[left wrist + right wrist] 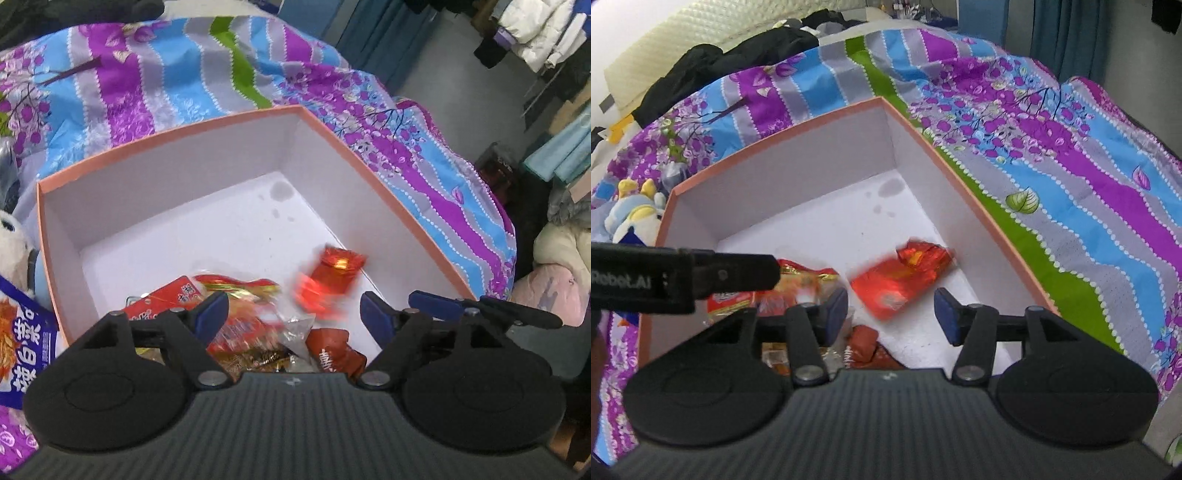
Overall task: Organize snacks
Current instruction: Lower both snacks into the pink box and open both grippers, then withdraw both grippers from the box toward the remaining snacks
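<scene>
**Red pack sits just past the right jaws**

Red and shiny, the pack (901,280) lies on the white floor of the box (783,162), near the right wall. It looks blurry, so it may be falling or sliding; I cannot tell if it has come to rest. Its long side runs on a slant, from low-left up to a twisted end at the upper right.

The right gripper (891,314) hangs over the near end of the box. Its jaws are open and nothing is between them. The pack lies just ahead of them, a little toward the left finger. It is not touching either pad.

The left gripper (293,317) is over the box too, on the left. Its jaws are wide open and hold nothing. Below them is a pile of snacks (236,321) in the near corner. In the left view the red pack (330,280) is ahead and toward the right finger, so it is off to one side for that hand.

I think the right hand is nearer to the red pack. To grab it, the jaws should close across its short side, not along the slant. More snacks may still wait outside, like the blue bag (26,354) beside the box on the blanket (1071,192).
</scene>
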A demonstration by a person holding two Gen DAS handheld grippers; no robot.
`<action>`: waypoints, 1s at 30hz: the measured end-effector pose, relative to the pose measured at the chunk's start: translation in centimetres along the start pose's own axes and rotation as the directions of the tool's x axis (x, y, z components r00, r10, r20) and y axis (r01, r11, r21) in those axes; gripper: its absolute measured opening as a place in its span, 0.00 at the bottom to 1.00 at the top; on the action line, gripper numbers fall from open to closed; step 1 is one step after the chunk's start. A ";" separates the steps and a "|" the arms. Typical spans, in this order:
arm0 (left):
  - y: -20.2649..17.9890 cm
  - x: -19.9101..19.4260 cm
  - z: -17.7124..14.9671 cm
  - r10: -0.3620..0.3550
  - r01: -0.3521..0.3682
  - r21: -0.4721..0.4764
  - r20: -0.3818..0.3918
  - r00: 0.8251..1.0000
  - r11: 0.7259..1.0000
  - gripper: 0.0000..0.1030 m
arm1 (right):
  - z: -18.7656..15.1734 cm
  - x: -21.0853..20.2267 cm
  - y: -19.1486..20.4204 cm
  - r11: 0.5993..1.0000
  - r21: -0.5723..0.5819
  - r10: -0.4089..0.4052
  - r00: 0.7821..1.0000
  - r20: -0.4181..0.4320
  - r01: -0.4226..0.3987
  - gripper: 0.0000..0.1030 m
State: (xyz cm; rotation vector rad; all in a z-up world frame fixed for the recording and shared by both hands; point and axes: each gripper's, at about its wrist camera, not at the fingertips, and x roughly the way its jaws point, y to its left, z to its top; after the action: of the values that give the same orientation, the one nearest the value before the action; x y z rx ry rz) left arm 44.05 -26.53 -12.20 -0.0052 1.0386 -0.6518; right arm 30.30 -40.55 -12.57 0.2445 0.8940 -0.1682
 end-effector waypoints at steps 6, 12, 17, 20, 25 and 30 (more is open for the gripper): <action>-0.3 -3.0 -1.2 0.011 -0.011 -0.003 0.104 0.994 1.000 0.79 | -0.9 -2.0 0.1 1.000 -0.013 0.011 0.997 0.077 -0.010 0.53; -0.9 -9.8 -4.2 0.062 -0.055 -0.040 0.211 0.975 0.998 0.79 | -2.2 -6.3 1.2 0.997 -0.053 0.060 0.985 0.160 -0.052 0.53; -1.7 -16.3 -8.2 0.098 -0.076 -0.089 0.276 0.956 0.993 0.79 | -3.6 -11.5 2.6 0.993 -0.093 0.098 0.970 0.225 -0.078 0.53; -2.0 -19.7 -10.5 0.120 -0.093 -0.100 0.303 0.946 0.991 0.79 | -4.4 -14.6 3.6 0.989 -0.098 0.129 0.957 0.259 -0.107 0.53; -2.2 -24.8 -14.1 0.175 -0.141 -0.121 0.349 0.921 0.983 0.79 | -6.0 -18.6 5.1 0.982 -0.121 0.175 0.936 0.306 -0.144 0.53; -2.3 -28.6 -18.0 0.224 -0.177 -0.155 0.376 0.899 0.972 0.79 | -8.2 -21.0 6.6 0.970 -0.157 0.225 0.921 0.318 -0.183 0.53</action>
State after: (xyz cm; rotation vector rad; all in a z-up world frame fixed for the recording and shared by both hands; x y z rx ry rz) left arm 18.82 -8.69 1.83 -0.1250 0.6755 -0.3780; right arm 12.85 -31.07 -0.07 0.1843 0.5334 0.0419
